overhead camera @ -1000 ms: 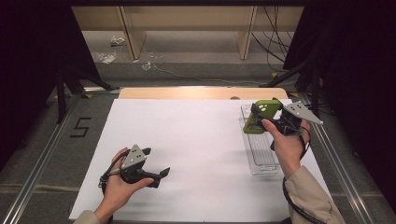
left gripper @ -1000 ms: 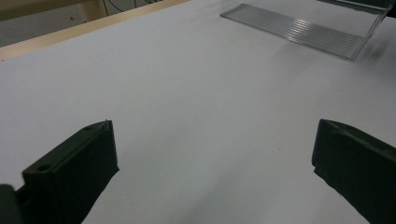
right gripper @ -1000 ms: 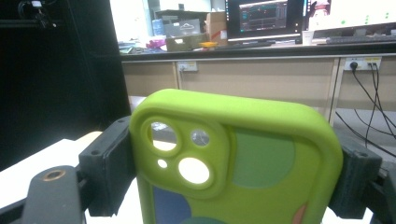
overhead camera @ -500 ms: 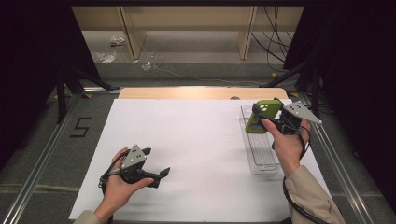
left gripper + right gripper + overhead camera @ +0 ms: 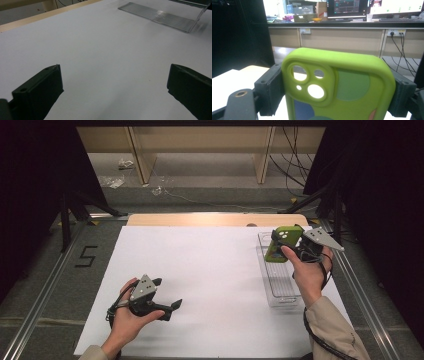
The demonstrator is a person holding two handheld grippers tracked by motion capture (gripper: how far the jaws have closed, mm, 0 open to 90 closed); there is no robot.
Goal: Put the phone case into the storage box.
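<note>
1. Nothing has shifted since the earlier frames: both hands and the green phone case [image 5: 283, 244] sit where they did a moment ago, at the same tilt.
2. At the right of the high view the right tool [image 5: 295, 249] is clamped on the phone case, one jaw on each long edge; in the right gripper view the case [image 5: 339, 87] stands between the black jaws with its camera cut-outs facing the lens.
3. The case is held up in the air, above the far end of the clear plastic tray [image 5: 280, 292] that lies on the white surface [image 5: 210, 270] at centre right.
4. At the lower left of the high view the left tool [image 5: 172, 306] rests low over the surface with its jaws wide apart and nothing between them; its own view shows the same gap [image 5: 115, 87] and the tray [image 5: 162, 17] in the upper right.
5. Risk, as I judge it: the case is soft and held by its edges alone, so it could flex and slip or pivot out of the jaws if the hand tips further.
6. A second risk: the tray looks light, so lowering the case off-centre could catch a wall and nudge or tip the tray.
</note>
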